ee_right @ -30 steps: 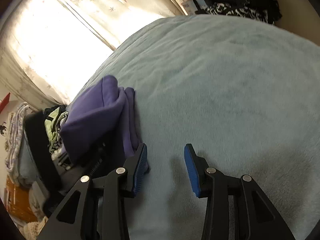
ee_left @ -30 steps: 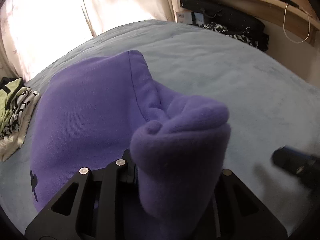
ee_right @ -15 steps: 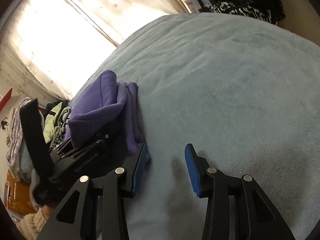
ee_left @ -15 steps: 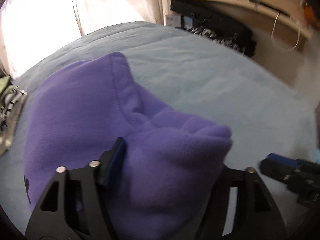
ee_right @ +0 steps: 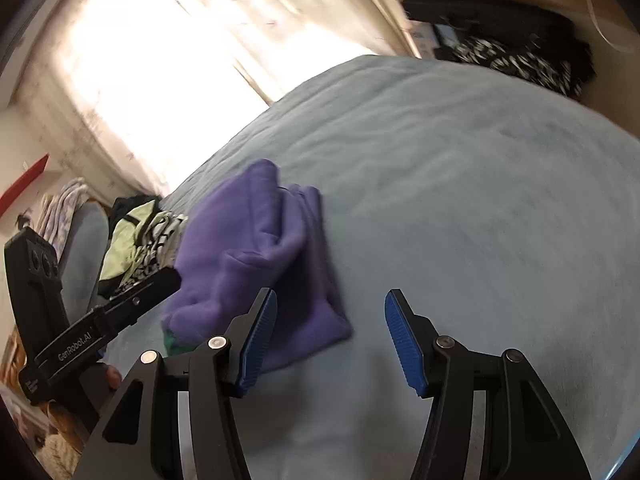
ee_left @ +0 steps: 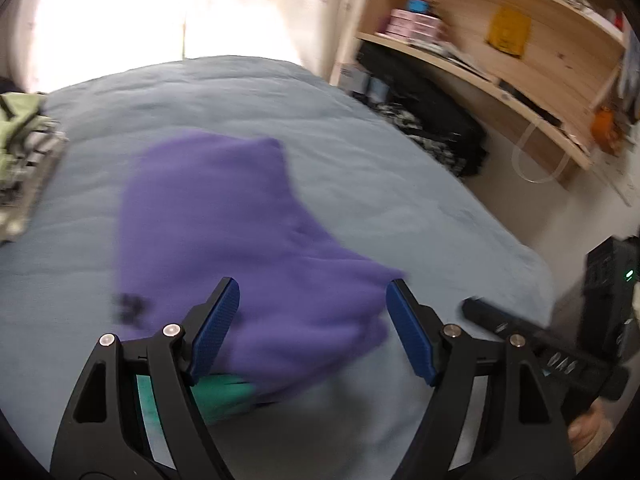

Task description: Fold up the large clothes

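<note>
A folded purple fleece garment [ee_left: 240,240] lies on the pale blue bed cover [ee_left: 360,168], with a small green patch [ee_left: 224,392] showing at its near edge. My left gripper [ee_left: 312,328] hangs above and just behind it, jaws opening wide, nothing pressed between the blue pads. In the right wrist view the same purple garment [ee_right: 256,256] sits left of centre. My right gripper [ee_right: 330,336] hovers over the bed cover [ee_right: 480,200] at the garment's right corner, jaws opening and holding nothing. The left gripper's body [ee_right: 104,320] shows at the left edge there.
A pile of green and striped clothes [ee_left: 24,152] lies at the bed's left side, also seen as clothes pile [ee_right: 140,236]. Wooden shelves [ee_left: 500,40] and dark bags [ee_left: 432,120] stand beyond the bed's far right edge. A bright curtained window [ee_right: 160,60] is behind.
My left gripper let go of the purple garment, opened wide and pulled up and back; the garment now lies flat on the bed. My right gripper rose and widened.
</note>
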Demonstrator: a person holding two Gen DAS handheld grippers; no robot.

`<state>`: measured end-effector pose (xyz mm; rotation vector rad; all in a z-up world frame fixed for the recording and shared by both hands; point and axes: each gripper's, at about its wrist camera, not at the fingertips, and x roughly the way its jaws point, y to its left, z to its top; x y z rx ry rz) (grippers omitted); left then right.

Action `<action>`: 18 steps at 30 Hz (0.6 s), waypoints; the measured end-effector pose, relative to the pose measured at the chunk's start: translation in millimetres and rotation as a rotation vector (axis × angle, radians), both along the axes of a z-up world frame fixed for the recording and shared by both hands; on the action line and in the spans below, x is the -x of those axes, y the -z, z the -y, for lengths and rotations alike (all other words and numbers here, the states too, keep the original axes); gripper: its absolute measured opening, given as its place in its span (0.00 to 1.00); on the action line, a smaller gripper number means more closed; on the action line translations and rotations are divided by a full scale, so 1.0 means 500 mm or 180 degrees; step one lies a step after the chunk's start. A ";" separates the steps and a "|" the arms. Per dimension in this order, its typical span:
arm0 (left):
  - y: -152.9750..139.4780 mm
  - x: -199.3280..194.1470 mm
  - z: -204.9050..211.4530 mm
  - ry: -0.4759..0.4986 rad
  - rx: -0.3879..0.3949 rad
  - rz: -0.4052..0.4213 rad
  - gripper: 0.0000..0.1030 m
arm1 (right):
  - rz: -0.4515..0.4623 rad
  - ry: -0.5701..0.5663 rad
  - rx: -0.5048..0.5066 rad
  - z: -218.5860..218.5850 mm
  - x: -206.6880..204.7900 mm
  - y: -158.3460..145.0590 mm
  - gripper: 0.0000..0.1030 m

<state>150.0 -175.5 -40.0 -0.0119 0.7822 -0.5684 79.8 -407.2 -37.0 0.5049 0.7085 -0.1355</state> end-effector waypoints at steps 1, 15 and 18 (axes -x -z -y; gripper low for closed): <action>-0.008 -0.003 -0.023 -0.0072 -0.0043 0.0032 0.71 | -0.0003 -0.0111 -0.0027 -0.007 -0.018 -0.011 0.56; 0.094 -0.163 -0.202 -0.0443 0.0108 -0.0621 0.54 | -0.0726 -0.0931 -0.0359 -0.054 -0.327 0.031 0.55; 0.114 -0.181 -0.199 -0.0332 0.0199 -0.0668 0.54 | -0.0975 -0.1017 -0.0558 -0.045 -0.364 0.094 0.55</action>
